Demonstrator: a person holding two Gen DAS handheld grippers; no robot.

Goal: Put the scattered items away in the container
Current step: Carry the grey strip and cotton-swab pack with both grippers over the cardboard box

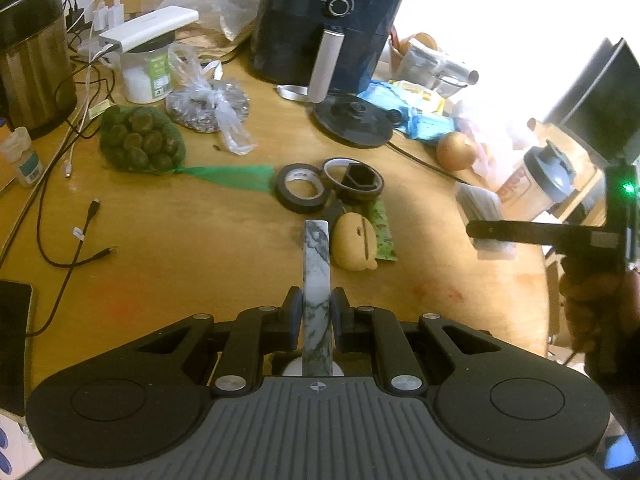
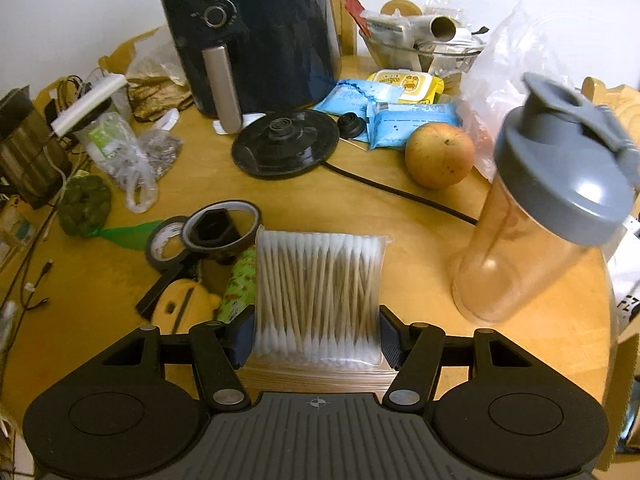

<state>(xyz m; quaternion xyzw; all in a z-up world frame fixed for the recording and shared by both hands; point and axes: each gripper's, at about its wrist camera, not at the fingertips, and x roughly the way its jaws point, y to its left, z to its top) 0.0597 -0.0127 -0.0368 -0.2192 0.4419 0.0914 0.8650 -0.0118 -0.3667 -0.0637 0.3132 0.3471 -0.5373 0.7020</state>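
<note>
My left gripper [image 1: 314, 304] is shut on a slim grey-veined marble bar [image 1: 317, 264] that points out over the wooden table [image 1: 200, 264]. My right gripper [image 2: 316, 338] is shut on a clear pack of cotton swabs [image 2: 318, 280], held above the table. Below it lie a black tape roll [image 2: 164, 246], a brown tape roll [image 2: 222, 228] with a black hexagonal piece inside, a yellow pouch [image 2: 180, 304] and a green patterned wrapper [image 2: 240, 284]. The left wrist view shows the same cluster: black roll [image 1: 302, 188], yellow pouch [image 1: 354, 246]. One finger [image 1: 520, 234] of the right gripper enters there from the right.
At the back stand a black air fryer [image 2: 256, 36] and a glass bowl [image 2: 464, 54] stuffed with packets. A kettle base [image 2: 286, 146], an apple [image 2: 438, 156] and a grey-lidded shaker bottle [image 2: 536, 208] are close. A net of green fruit [image 1: 140, 140] and cables [image 1: 72, 252] lie left.
</note>
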